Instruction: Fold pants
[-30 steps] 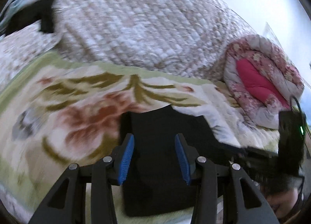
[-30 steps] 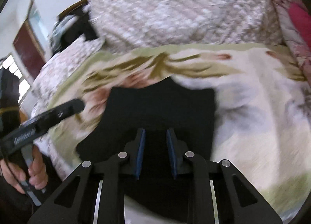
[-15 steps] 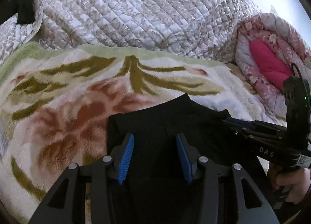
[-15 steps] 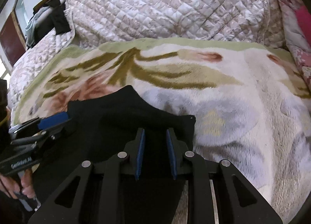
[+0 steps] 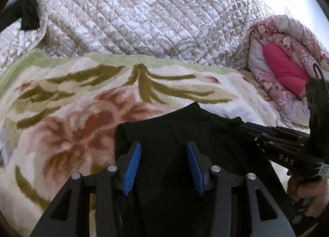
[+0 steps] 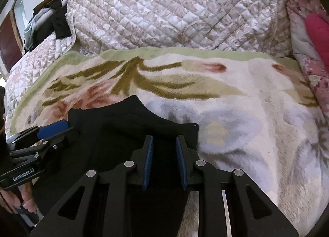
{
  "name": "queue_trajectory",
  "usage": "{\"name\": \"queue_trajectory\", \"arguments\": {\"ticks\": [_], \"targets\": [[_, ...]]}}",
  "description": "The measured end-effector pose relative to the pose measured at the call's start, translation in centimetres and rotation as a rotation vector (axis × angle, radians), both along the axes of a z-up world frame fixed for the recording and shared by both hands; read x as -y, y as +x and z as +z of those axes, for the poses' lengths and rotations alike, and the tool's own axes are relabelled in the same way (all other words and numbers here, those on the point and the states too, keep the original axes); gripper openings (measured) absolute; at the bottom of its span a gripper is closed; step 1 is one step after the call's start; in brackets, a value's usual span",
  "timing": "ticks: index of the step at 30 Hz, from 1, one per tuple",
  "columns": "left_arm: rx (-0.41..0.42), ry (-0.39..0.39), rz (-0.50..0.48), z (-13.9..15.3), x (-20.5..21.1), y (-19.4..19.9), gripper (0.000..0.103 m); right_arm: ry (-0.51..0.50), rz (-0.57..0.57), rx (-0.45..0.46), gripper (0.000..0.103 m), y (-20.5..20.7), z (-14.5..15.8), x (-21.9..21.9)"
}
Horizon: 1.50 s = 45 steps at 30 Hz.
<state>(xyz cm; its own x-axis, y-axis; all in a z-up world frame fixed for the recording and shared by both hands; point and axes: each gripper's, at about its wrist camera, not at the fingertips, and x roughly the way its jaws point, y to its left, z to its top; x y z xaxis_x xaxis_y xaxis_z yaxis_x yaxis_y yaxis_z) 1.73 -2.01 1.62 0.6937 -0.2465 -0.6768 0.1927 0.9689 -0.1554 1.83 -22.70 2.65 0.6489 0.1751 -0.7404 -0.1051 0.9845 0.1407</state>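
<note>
The black pants lie on the floral plush blanket that covers the bed, toward its near edge, with one peaked flap of cloth pointing toward the quilted bedspread heaped along the far edge. The left gripper stands over the left part of the garment with its jaws about half open; black cloth fills the gap between the blue pads, but neither pad visibly presses on it, so nothing appears to be gripped. The right gripper stands over the right part of the garment, beside its right-hand corner, with its jaws narrowly parted. Cloth lies under and between them; whether the pads pinch a layer cannot be determined, because black fabric against black fingers gives no visible edge. Judged from the task, both grippers are set side by side on the same edge of the pants so that the layer can be carried or flattened evenly, without skewing the fold. The near portion of the pants is cut off by the gripper bodies in both views, so the number of folds already made and the position of the leg ends cannot be established. A rolled pink floral quilt lies at the right end of the bed, partly hidden.
</note>
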Motion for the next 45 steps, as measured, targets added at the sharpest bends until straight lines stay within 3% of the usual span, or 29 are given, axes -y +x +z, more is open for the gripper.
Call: {"name": "queue_trajectory", "arguments": {"ticks": [9,18,28,45], "targets": [[0.063,0.024,-0.026,2.0,1.1,-4.4,0.049,-0.051,-0.005,0.052,0.024,-4.4,2.1,-0.4],[0.016,0.026,-0.005,0.4,0.7,-8.4,0.049,-0.116,0.022,0.039,0.024,-8.6,1.2,-2.3],[0.000,0.033,0.010,-0.3,0.3,-8.7,0.050,-0.146,0.031,0.013,0.024,-9.4,0.2,-2.8],[0.081,0.065,0.008,2.1,0.8,-9.2,0.049,-0.281,-0.019,0.154,0.024,-10.6,3.4,-2.8]]}}
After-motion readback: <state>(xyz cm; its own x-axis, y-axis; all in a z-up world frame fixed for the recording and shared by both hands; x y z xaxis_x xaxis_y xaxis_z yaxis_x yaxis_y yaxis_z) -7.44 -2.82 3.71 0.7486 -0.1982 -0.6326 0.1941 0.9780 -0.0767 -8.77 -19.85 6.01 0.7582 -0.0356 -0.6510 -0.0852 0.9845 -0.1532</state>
